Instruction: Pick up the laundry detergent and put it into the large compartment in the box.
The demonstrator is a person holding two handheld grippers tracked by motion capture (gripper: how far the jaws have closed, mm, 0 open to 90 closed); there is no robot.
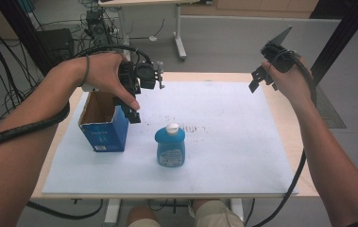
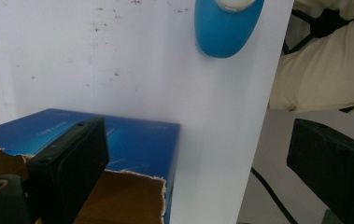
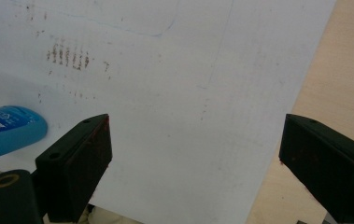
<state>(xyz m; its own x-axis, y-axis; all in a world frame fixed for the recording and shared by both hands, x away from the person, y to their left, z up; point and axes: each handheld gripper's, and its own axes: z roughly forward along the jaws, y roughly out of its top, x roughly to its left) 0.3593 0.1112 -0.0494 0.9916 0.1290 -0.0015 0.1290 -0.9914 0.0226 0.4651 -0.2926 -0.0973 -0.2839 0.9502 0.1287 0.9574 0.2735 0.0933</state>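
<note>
Hovering left claw (image 1: 132, 111), jaws spread w/ nothing between, over torn-edged blue cardboard box (image 1: 102, 128); rounded glossy blue bottle (image 1: 170, 146) standing nearby; right claw (image 1: 261, 78) also released.

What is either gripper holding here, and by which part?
Nothing. The left gripper hangs open by the torn blue cardboard box; the right gripper is open in the air.

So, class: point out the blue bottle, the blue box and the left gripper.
blue bottle (image 1: 170, 150), high view, on its front label.
blue box (image 1: 105, 135), high view, on its blue front wall.
left gripper (image 1: 130, 111), high view, between its fingertips.
</note>
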